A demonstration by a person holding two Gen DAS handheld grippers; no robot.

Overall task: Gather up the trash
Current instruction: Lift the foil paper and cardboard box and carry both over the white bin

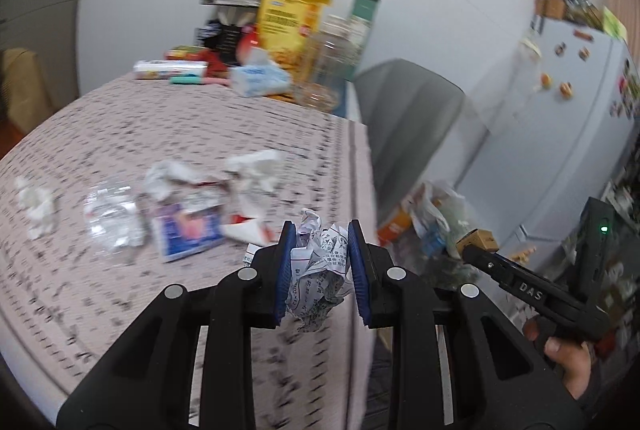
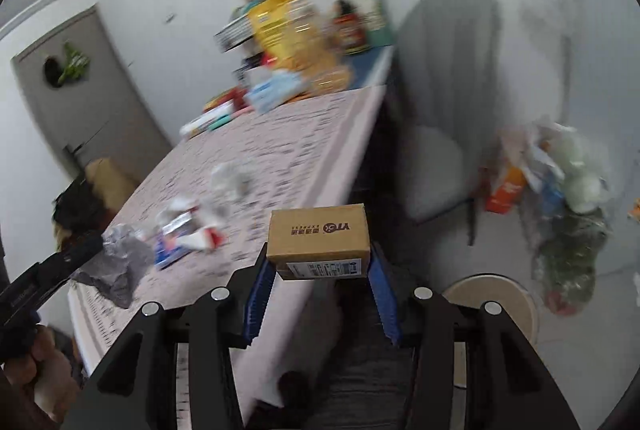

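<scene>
My left gripper (image 1: 322, 234) is shut on a crumpled printed paper ball (image 1: 320, 266), held above the table's right edge. My right gripper (image 2: 320, 254) is shut on a small cardboard box (image 2: 318, 240), held off the table's edge; the box also shows in the left wrist view (image 1: 478, 240). The paper ball shows in the right wrist view (image 2: 116, 262). Loose trash lies on the table: white tissues (image 1: 256, 165), a clear plastic wrapper (image 1: 112, 213), a blue packet (image 1: 188, 228). A full trash bag (image 2: 560, 189) sits on the floor to the right.
The table (image 1: 160, 310) has a patterned pink cloth. Groceries stand at its far end: a yellow bag (image 1: 288, 25), a tissue pack (image 1: 260, 77), a clear jar (image 1: 330, 61). A grey chair (image 2: 444, 89), a round stool (image 2: 492, 306) and a white fridge (image 1: 560, 109) stand to the right.
</scene>
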